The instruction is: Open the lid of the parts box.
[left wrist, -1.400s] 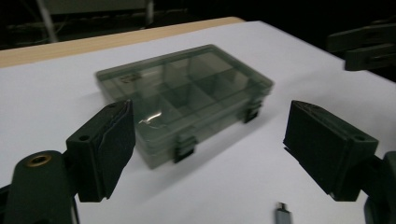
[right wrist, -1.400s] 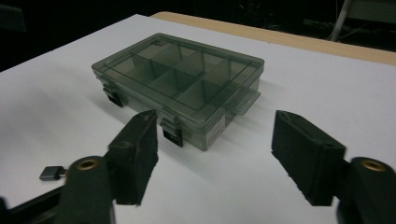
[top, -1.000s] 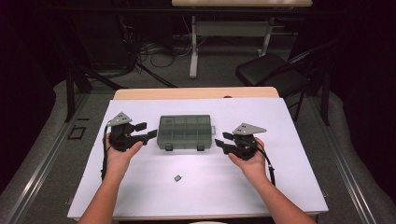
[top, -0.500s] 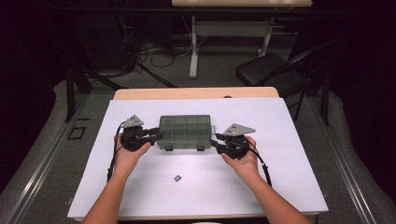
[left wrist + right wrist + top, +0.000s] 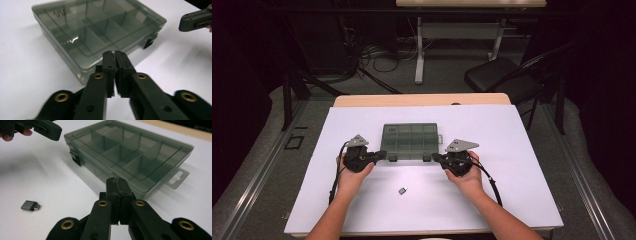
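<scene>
The smoky compartment box (image 5: 411, 141) sits closed mid-counter (image 5: 522, 150). Both jaws have just come together empty: left hand-held gripper (image 5: 381, 155) and right hand-held gripper (image 5: 435, 157) at its front latches.

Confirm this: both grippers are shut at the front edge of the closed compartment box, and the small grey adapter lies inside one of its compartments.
One thing is wrong: the small grey adapter lies on the white table, outside the compartment box, as the right gripper view shows. The left gripper and right gripper are shut at its front edge.

High view: overhead, facing forward and down, distant. Both gripper views ride low and close behind black jaws; all share the smoky translucent plastic compartment box (image 5: 410, 141) ahead.
</scene>
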`<state>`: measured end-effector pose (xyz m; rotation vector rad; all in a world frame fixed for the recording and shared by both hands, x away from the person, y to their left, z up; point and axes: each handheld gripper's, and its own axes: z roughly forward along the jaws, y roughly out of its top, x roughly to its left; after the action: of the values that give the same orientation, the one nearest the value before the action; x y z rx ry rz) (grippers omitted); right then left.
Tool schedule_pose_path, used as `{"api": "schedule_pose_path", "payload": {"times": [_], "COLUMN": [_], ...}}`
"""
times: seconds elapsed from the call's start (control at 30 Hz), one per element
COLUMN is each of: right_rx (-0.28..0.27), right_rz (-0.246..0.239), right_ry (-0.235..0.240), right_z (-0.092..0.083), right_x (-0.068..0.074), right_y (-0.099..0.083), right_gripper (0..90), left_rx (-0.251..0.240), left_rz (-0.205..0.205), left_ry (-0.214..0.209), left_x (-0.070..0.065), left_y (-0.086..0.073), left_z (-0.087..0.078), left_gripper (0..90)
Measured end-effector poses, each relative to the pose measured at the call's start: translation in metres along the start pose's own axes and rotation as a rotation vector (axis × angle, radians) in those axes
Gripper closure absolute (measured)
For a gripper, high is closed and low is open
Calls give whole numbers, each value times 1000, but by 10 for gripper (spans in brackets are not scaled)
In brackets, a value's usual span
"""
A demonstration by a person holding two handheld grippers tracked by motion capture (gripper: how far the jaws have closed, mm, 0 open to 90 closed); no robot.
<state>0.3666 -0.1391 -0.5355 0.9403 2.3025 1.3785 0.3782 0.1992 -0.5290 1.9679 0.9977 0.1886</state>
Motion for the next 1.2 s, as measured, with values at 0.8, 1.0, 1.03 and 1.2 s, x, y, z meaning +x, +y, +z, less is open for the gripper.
{"api": "schedule_pose_path", "payload": {"times": [0.8,1.0,1.03,1.2], "right_rx": [72,73,73,71], "right_rz": [31,24,24,32], "right_ry": [-44,-48,-48,-46], "right_z": [21,22,22,22], "right_x": [-12,-12,-12,-14], "right_y": [-11,-11,-11,-11], "right_gripper": [900,900,900,900], "left_rx": [76,78,78,73], "left_rz": [11,21,21,21], "left_ry": [23,21,21,25], "left_x": [4,3,3,2], "left_y": [-8,-8,-8,-8], "left_z": [19,22,22,23], "left_gripper": [900,900,900,900]}}
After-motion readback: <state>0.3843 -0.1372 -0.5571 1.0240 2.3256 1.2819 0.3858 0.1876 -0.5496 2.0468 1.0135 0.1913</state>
